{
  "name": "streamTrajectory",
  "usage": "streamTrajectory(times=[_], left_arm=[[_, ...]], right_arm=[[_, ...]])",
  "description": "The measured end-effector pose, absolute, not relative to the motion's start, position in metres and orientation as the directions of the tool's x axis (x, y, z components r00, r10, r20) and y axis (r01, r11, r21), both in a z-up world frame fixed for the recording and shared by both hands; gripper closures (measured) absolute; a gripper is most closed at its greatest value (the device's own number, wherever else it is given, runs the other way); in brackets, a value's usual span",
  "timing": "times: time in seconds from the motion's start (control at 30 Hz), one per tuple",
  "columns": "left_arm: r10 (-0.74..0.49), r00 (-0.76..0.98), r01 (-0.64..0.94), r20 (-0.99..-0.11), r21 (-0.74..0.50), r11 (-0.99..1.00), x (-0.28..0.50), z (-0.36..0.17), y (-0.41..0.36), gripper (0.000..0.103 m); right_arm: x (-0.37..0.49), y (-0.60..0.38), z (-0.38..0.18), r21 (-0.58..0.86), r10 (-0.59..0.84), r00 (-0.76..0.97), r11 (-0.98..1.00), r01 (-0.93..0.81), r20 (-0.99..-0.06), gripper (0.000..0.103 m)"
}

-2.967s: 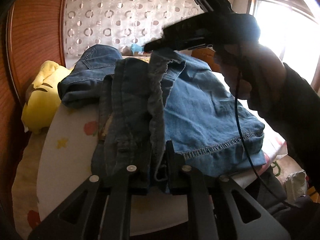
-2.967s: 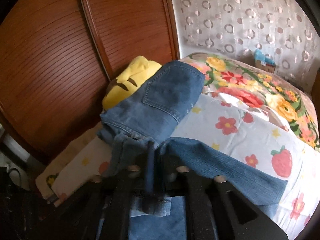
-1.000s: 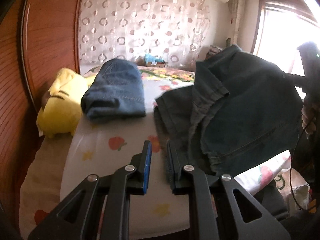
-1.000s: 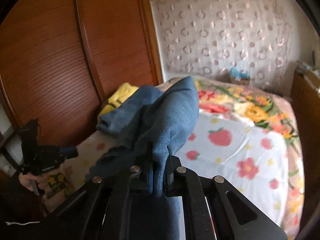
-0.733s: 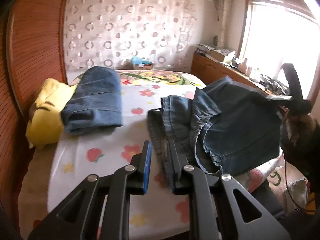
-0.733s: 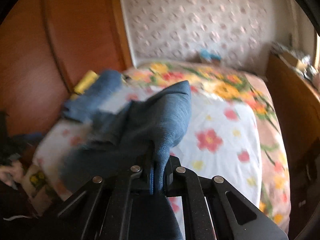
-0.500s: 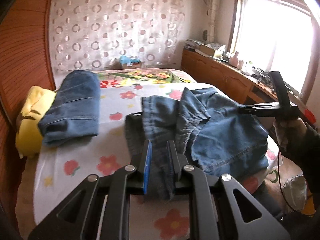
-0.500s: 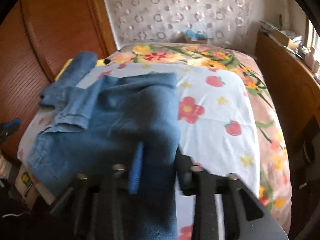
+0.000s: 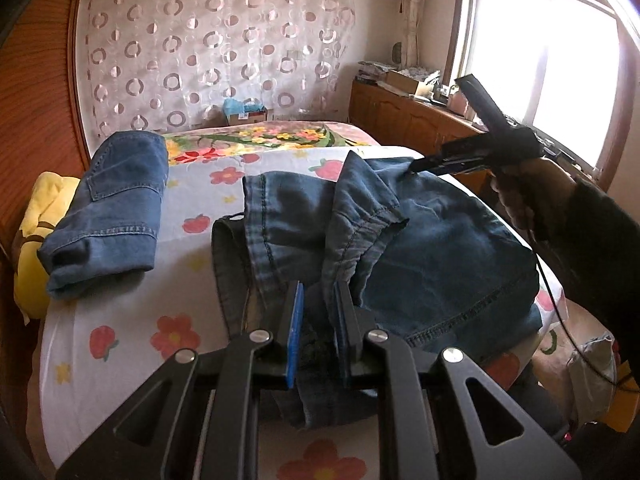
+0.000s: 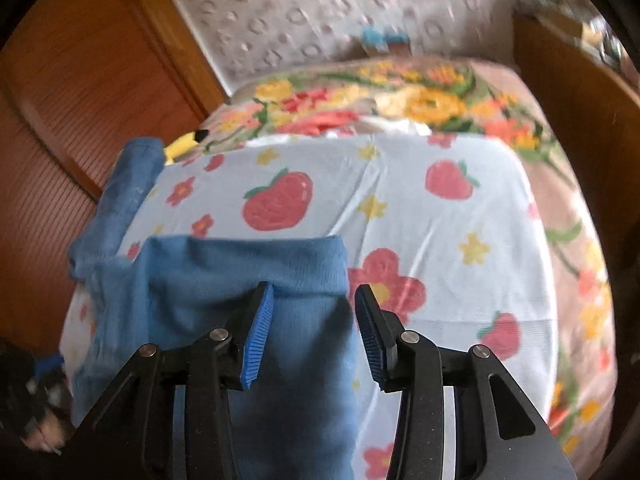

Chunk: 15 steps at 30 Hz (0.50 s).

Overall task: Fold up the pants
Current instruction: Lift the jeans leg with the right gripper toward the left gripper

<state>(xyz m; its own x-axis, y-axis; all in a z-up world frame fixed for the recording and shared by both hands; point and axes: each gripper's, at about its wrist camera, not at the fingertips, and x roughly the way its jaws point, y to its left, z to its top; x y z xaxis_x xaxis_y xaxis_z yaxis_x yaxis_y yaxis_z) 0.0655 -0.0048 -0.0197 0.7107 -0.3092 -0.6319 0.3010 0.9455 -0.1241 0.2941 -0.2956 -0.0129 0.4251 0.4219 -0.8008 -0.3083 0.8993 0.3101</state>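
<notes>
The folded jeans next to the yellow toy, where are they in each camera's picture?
Left wrist view: the folded jeans lie at the left on the sheet, beside the yellow toy.
Right wrist view: the same folded jeans show at the far left edge of the bed, blurred, seen end on.
Shared landmark: the strawberry sheet, under the jeans in both.

Daylight floods through the window (image 9: 560,68), blown out to white glare (the denim nearby falls into shadow). The right wrist view is motion-blurred throughout. Both fisheye frames bend and darken at the edges.
</notes>
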Motion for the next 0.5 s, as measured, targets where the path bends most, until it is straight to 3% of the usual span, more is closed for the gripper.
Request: streamTrajectory(times=[0.03, 0.07, 0.13, 0.37, 0.5], left_arm=[[-0.309, 0.71, 0.299, -0.632, -0.126, 0.946, 0.065, -0.02, -0.003, 0.088], [-0.309, 0.71, 0.298, -0.632, -0.128, 0.946, 0.064, -0.021, -0.003, 0.088], [-0.308, 0.71, 0.294, -0.633, -0.131, 0.947, 0.063, -0.023, 0.0, 0.089], [-0.31, 0.707, 0.289, -0.636, -0.14, 0.947, 0.063, -0.026, 0.002, 0.089], [-0.315, 0.703, 0.298, -0.638, -0.137, 0.945, 0.063, -0.027, -0.003, 0.089]], right_arm=[[0.297, -0.294, -0.014, 0.317, 0.427, 0.418, 0.897, -0.308, -0.802, 0.061], [0.299, -0.291, -0.013, 0.323, 0.433, 0.416, 0.894, -0.31, -0.8, 0.068], [0.301, -0.283, -0.009, 0.313, 0.435, 0.419, 0.891, -0.329, -0.797, 0.094], [0.29, -0.257, 0.041, 0.228, 0.445, 0.612, 0.887, -0.401, -0.654, 0.098], [0.28, -0.249, 0.046, 0.164, 0.409, 0.622, 0.896, -0.413, -0.668, 0.098]])
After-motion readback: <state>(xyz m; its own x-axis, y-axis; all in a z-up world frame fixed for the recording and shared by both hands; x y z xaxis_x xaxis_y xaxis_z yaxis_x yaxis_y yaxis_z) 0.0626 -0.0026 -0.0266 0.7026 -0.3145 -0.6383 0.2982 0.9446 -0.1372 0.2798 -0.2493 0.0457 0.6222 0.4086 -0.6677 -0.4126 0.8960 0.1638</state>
